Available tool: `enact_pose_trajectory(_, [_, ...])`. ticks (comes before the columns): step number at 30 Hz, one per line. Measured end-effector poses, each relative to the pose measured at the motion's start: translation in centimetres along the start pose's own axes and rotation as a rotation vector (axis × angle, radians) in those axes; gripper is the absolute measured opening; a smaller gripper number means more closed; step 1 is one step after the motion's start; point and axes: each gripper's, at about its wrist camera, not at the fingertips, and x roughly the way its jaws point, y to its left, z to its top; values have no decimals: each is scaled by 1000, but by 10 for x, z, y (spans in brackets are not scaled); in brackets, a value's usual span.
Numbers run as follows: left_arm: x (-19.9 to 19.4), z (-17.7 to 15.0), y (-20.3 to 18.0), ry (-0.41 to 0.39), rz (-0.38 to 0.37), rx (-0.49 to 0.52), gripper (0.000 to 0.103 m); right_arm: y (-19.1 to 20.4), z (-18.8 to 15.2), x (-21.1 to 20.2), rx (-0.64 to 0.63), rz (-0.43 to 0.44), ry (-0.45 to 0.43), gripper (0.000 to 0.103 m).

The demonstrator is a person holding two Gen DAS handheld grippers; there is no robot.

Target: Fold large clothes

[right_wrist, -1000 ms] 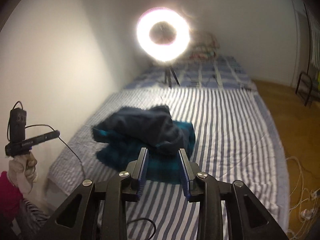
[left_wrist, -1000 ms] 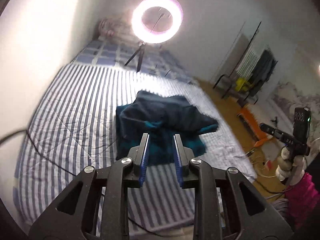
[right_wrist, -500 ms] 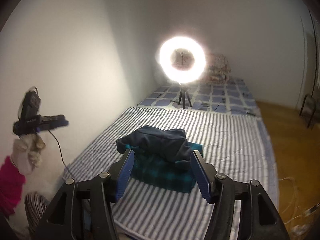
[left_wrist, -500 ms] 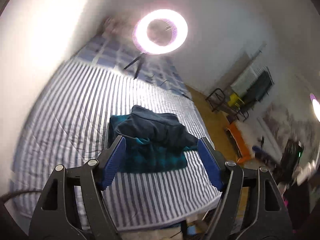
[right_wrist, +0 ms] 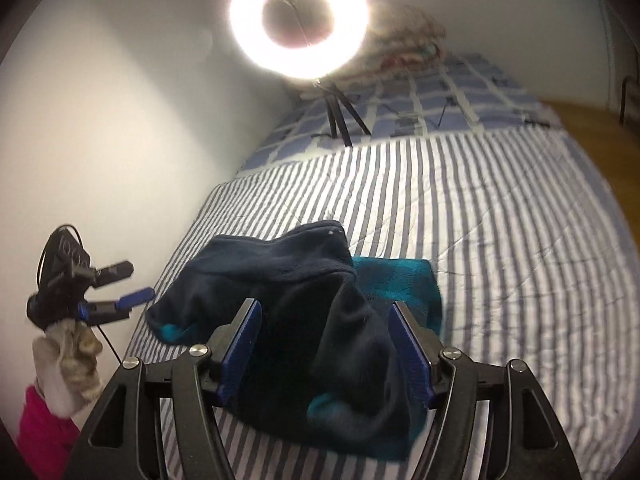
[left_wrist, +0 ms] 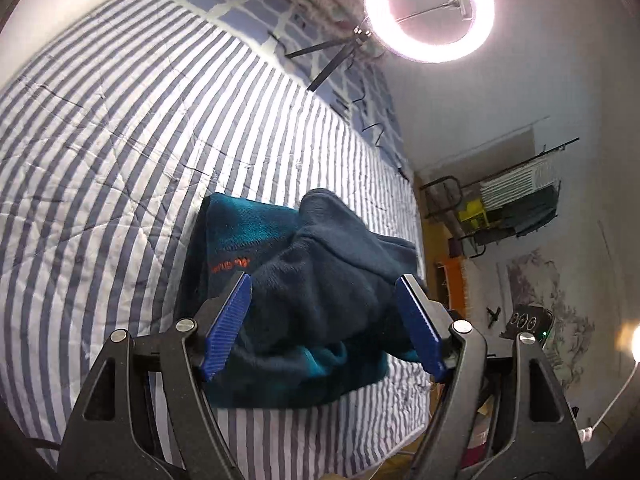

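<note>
Hovering over teal fleece | left gripper, right gripper spread wide, empty | orange lettering unreadable

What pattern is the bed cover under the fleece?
Blue-grey and white stripes on the bed cover, clearest in the left wrist view.

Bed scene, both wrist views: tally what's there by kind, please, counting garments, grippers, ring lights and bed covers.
Garments: 1, a dark blue and teal fleece, bunched on the bed
Grippers: 2, left gripper and right gripper, jaws apart on both
Ring lights: 1, ring light on a tripod
Bed covers: 2, striped quilt and checked cover
Total: 6
</note>
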Motion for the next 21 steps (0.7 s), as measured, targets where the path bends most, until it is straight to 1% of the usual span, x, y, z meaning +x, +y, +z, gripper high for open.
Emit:
enact_pose_trajectory(2, [13,2,0,11,13,14,76,-2,-3,16,20,20,29,68])
enact_pose_trajectory(3, [18,2,-2,11,11,31,76,-3,-3,25,19,18,51,64])
enact_pose_trajectory(4, [21,1,-4,10,0,54,69,-2,-4,30,9,16,59,59])
enact_pose_trajectory(5, [24,0,-7,16,-3,77,48,1,-5,35,-10,11,64,43])
enact_pose_trajectory(6, [29,0,-8,30,-3,98,36,4,-5,38,-29,10,70,27])
enact_pose_trajectory(7, [31,-2,-10,41,-3,111,14,7,-8,38,-43,10,70,21])
enact_pose_trajectory(8, [33,-6,-13,53,3,139,3,11,-9,36,-64,10,63,11])
enact_pose_trajectory(9, [32,-9,-15,49,19,166,4,14,-11,33,-81,10,58,3])
enact_pose_trajectory(11, [26,-18,-22,36,43,219,2,23,-18,22,-129,-8,36,2])
enact_pose_trajectory(13, [16,-27,-25,32,33,247,1,27,-24,9,-151,-8,18,1])
enact_pose_trajectory(15, [0,-40,-27,16,38,283,1,33,-34,-9,-186,-3,-1,1])
enact_pose_trajectory(19, [-31,-59,-19,17,23,272,1,49,-55,-28,-322,-43,-21,1])
enact_pose_trajectory(21, [-45,-57,-11,-17,37,221,1,64,-80,-37,-448,-68,-23,1])
